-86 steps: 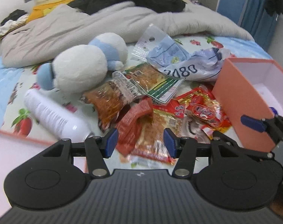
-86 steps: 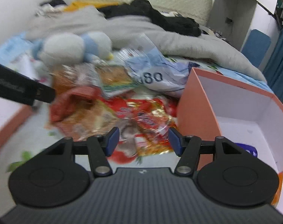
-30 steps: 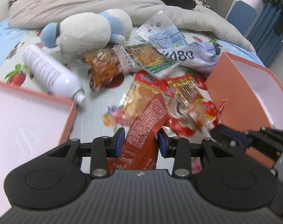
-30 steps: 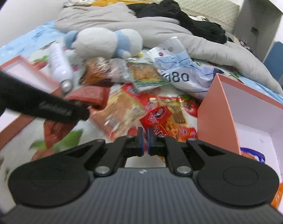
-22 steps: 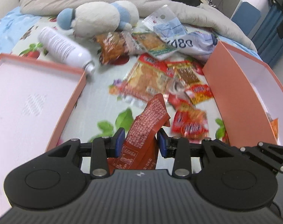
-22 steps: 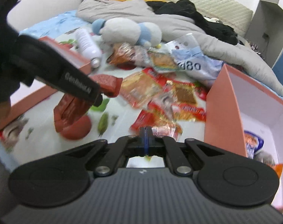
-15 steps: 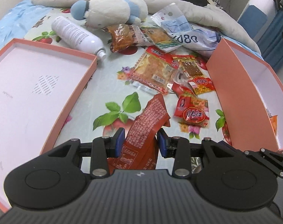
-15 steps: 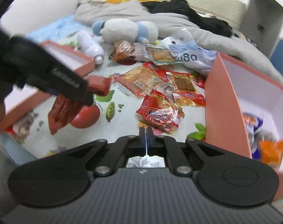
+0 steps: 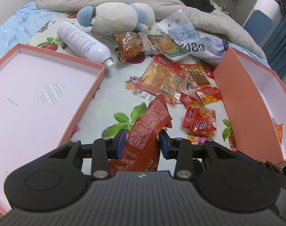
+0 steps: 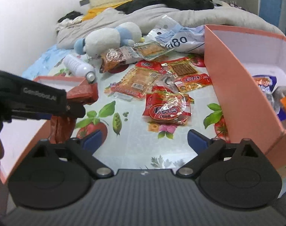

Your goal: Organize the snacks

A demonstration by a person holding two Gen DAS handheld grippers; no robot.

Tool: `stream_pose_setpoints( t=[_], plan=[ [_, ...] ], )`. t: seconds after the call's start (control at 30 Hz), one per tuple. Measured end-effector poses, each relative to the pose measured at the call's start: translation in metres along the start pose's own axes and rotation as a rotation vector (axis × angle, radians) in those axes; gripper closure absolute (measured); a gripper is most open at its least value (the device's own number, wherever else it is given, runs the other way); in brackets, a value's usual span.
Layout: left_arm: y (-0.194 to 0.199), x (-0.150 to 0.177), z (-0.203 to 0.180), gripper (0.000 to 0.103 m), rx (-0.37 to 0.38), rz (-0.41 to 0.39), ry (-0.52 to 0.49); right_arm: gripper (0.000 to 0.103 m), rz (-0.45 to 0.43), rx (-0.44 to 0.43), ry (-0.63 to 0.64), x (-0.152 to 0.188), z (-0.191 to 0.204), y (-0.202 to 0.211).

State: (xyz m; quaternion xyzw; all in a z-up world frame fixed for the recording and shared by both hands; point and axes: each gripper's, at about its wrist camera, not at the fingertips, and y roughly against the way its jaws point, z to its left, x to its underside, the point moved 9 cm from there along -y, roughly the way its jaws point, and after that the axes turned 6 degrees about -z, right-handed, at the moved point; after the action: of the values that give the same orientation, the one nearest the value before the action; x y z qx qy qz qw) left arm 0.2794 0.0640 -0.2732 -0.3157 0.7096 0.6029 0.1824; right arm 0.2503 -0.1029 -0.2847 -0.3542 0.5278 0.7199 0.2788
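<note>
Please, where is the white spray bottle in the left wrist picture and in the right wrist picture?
Left wrist: white spray bottle upper left, lying beside the shallow box's far corner.
Right wrist: white spray bottle left of centre, behind that box.
Shared landmark: plush toy just beyond it.

A long red snack pack (image 9: 146, 130) with tiny white writing stands up, pinched between two blue pads. More shiny red and orange snack packs (image 9: 171, 79) lie flat in a messy bunch on the flowery sheet (image 9: 114, 86). Some snacks (image 10: 265, 86) lie inside the orange box (image 10: 237, 86).
</note>
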Motion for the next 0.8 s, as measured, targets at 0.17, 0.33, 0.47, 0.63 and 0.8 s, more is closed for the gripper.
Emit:
stream_pose_setpoints(
  t=[0.17, 0.33, 0.47, 0.63, 0.8],
  plan=[
    [-0.008, -0.005, 0.008, 0.06, -0.006, 0.001, 0.015, 0.005, -0.036, 0.054, -0.031, -0.009, -0.004, -0.014],
    [-0.017, -0.009, 0.016, 0.06, -0.005, 0.006, 0.03, 0.005, -0.07, 0.093, -0.06, -0.027, -0.007, -0.027],
    [-0.027, -0.009, 0.02, 0.06, -0.002, 0.014, 0.036, 0.005, -0.053, 0.165, -0.046, -0.036, -0.014, -0.049],
    [-0.039, -0.009, 0.026, 0.06, 0.002, 0.029, 0.044, 0.005, -0.003, 0.233, -0.048, -0.034, -0.033, -0.078],
    [-0.049, -0.011, 0.03, 0.06, 0.003, 0.034, 0.049, 0.004, 0.121, 0.223, 0.003, -0.014, -0.04, -0.11]
  ],
)
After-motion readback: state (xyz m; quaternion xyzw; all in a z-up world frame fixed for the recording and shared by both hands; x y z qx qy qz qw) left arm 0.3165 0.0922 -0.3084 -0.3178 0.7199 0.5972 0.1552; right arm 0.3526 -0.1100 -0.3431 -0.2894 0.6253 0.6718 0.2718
